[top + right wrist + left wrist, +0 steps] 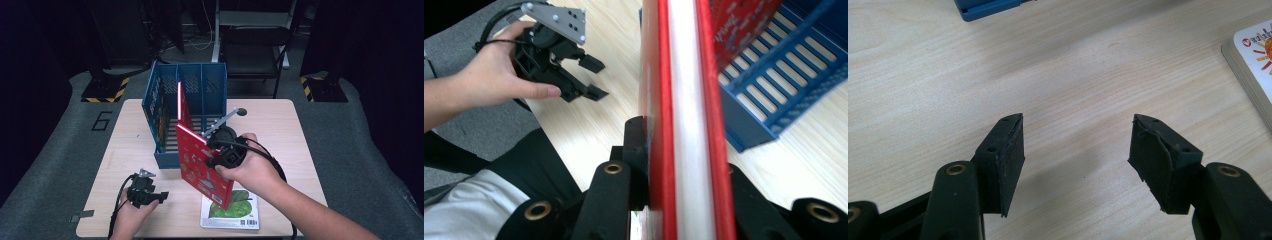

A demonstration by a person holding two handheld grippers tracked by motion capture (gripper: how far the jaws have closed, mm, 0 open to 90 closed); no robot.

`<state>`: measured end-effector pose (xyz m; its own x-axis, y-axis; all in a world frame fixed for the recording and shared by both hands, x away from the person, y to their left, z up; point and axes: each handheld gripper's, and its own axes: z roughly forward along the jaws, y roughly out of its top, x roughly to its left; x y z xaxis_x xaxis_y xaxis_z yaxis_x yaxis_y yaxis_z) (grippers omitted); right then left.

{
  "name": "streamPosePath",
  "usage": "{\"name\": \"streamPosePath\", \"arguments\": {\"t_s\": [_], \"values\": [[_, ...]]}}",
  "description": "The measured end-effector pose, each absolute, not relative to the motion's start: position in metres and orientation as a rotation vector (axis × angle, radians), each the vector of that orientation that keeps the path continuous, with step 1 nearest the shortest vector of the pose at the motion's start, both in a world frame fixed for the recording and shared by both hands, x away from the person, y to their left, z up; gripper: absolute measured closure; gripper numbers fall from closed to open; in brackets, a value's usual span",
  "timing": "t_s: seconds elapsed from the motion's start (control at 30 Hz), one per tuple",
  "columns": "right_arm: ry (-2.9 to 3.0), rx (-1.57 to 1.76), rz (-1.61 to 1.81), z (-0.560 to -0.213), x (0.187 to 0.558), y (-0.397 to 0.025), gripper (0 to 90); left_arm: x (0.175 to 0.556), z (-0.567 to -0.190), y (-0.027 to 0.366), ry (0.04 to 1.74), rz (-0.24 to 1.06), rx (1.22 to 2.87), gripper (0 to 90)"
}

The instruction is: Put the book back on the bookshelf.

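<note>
Right tongs [212,150] clamp the red book [202,165], held tilted above the tabletop [125,150] at the front of the blue file rack [187,95], over a green-covered book [232,207] lying flat, while left tongs [162,196] gape empty near the tabletop's front-left edge.

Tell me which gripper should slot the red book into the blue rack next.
Right. The right gripper is already shut on the red book, tilted just in front of the blue rack. The left gripper sits open and empty near the table's front edge.
</note>
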<state>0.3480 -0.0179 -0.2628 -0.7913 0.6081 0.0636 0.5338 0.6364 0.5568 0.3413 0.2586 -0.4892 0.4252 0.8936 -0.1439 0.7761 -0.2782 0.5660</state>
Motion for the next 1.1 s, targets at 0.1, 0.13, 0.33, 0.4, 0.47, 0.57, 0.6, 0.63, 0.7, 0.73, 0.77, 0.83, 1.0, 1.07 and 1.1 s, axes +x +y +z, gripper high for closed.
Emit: {"name": "streamPosePath", "arguments": {"t_s": [0.1, 0.13, 0.33, 0.4, 0.47, 0.57, 0.6, 0.63, 0.7, 0.73, 0.77, 0.83, 1.0, 1.07, 1.1], "values": [[2.711, 0.974, 0.85, -0.261, 0.347, -0.026, 79.2, 0.341, -0.489, 0.259, 1.411, 0.246, 2.114, 39.0], [2.709, 0.975, 0.848, -0.261, 0.347, -0.029, 79.2, 0.341, -0.49, 0.258, 1.413, 0.266, 2.107, 39.0], [2.689, 1.016, 0.841, -0.258, 0.347, -0.042, 79.2, 0.341, -0.489, 0.259, 1.407, 0.244, 2.124, 39.0], [2.682, 1.038, 0.844, -0.257, 0.349, -0.047, 79.2, 0.341, -0.489, 0.259, 1.41, 0.257, 2.117, 39.0], [2.672, 1.058, 0.85, -0.255, 0.351, -0.05, 79.2, 0.341, -0.49, 0.258, 1.409, 0.266, 2.111, 39.0], [2.651, 1.071, 0.841, -0.251, 0.355, -0.051, 79.2, 0.341, -0.49, 0.258, 1.409, 0.258, 2.122, 39.0], [2.648, 1.07, 0.834, -0.249, 0.357, -0.051, 79.2, 0.341, -0.49, 0.257, 1.412, 0.258, 2.119, 39.0], [2.645, 1.084, 0.829, -0.248, 0.358, -0.051, 79.2, 0.341, -0.49, 0.257, 1.411, 0.256, 2.12, 39.1], [2.631, 1.092, 0.833, -0.245, 0.363, -0.05, 79.2, 0.341, -0.49, 0.257, 1.41, 0.256, 2.12, 39.0], [2.628, 1.095, 0.839, -0.244, 0.366, -0.049, 79.2, 0.341, -0.49, 0.257, 1.408, 0.258, 2.123, 39.0], [2.619, 1.106, 0.841, -0.243, 0.369, -0.047, 79.2, 0.341, -0.49, 0.257, 1.408, 0.257, 2.123, 39.0], [2.614, 1.118, 0.818, -0.239, 0.374, -0.044, 79.2, 0.342, -0.49, 0.257, 1.406, 0.258, 2.125, 39.1], [2.59, 1.106, 0.787, -0.232, 0.387, -0.036, 79.2, 0.341, -0.49, 0.259, 1.397, 0.257, 2.135, 39.0], [2.576, 1.118, 0.794, -0.23, 0.392, -0.034, 79.2, 0.341, -0.489, 0.259, 1.401, 0.257, 2.128, 39.1], [2.575, 1.123, 0.806, -0.229, 0.395, -0.033, 79.2, 0.341, -0.489, 0.259, 1.398, 0.253, 2.132, 39.1]]}}
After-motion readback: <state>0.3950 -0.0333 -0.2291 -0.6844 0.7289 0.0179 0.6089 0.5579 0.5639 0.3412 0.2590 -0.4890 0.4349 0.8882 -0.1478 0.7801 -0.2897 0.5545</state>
